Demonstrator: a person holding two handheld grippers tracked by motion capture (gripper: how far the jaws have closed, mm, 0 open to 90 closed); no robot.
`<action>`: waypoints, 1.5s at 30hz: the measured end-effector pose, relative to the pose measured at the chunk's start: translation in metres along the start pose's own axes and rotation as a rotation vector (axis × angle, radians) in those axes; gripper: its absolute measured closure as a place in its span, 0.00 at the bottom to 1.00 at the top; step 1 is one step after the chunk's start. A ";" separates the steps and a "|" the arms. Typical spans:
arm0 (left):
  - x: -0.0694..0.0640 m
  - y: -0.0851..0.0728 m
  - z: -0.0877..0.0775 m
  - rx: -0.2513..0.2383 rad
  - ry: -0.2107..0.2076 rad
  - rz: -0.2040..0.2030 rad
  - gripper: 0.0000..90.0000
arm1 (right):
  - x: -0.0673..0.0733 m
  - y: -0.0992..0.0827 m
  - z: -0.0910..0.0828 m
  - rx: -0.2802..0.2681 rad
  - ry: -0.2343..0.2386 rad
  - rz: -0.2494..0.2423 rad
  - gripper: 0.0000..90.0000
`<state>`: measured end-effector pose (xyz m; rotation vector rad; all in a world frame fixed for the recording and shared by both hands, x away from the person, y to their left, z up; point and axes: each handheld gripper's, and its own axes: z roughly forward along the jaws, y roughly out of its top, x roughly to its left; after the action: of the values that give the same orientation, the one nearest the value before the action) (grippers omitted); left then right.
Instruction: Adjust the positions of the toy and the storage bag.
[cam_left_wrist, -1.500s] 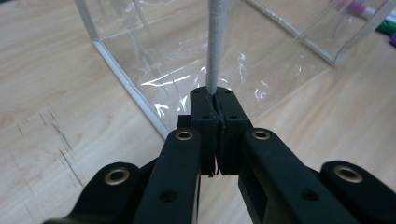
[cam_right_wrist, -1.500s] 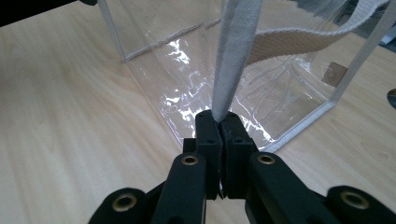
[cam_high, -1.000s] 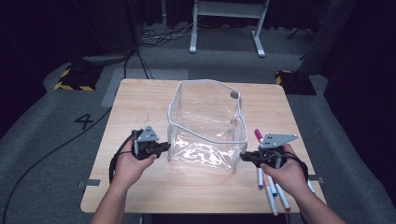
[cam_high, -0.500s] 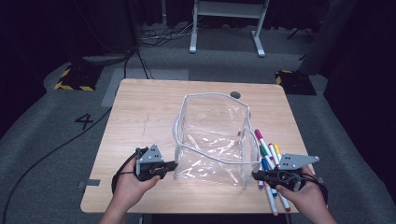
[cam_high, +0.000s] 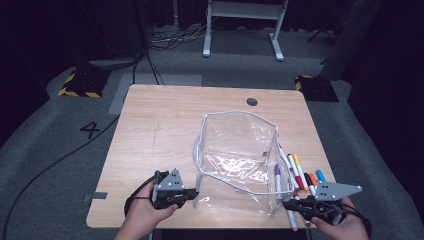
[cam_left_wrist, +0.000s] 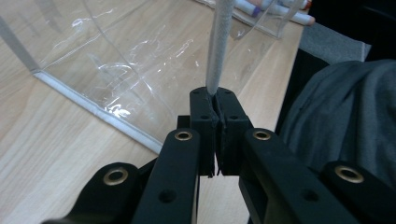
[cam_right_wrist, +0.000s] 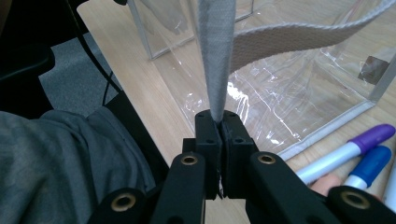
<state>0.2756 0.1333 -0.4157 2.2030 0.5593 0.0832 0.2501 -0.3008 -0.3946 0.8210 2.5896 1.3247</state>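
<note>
Evidently mid-carry: left gripper (cam_left_wrist: 215, 109) clamped on the grey strap (cam_left_wrist: 218, 42) of the clear bag (cam_high: 237, 160), right gripper (cam_right_wrist: 218, 122) pinching the same strap at its own side. Bag standing open between both, markers (cam_high: 300, 172) just beyond the right one. Next, probably: set bag down, release, reach markers.

Cut off by the bottom edge of the high view: both forearms, and part of the hand behind the right gripper (cam_high: 292, 205). Hidden behind the clear bag's (cam_high: 235, 165) near corner and the right gripper: the lower ends of the markers (cam_high: 300, 172). Too small to read there: any marker lettering.
</note>
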 end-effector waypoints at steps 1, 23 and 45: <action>-0.001 0.000 0.001 0.000 -0.009 0.002 0.97 | 0.001 -0.002 -0.002 -0.002 -0.002 0.004 0.97; -0.014 0.006 0.011 0.008 -0.074 0.033 0.96 | 0.005 -0.017 -0.022 0.004 -0.023 0.032 0.97; 0.037 -0.012 -0.010 -0.036 0.125 -0.094 0.38 | -0.039 -0.020 -0.057 -0.020 -0.187 0.100 0.53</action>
<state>0.3022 0.1629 -0.4226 2.1437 0.7243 0.1807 0.2557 -0.3714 -0.3803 1.0296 2.4170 1.2309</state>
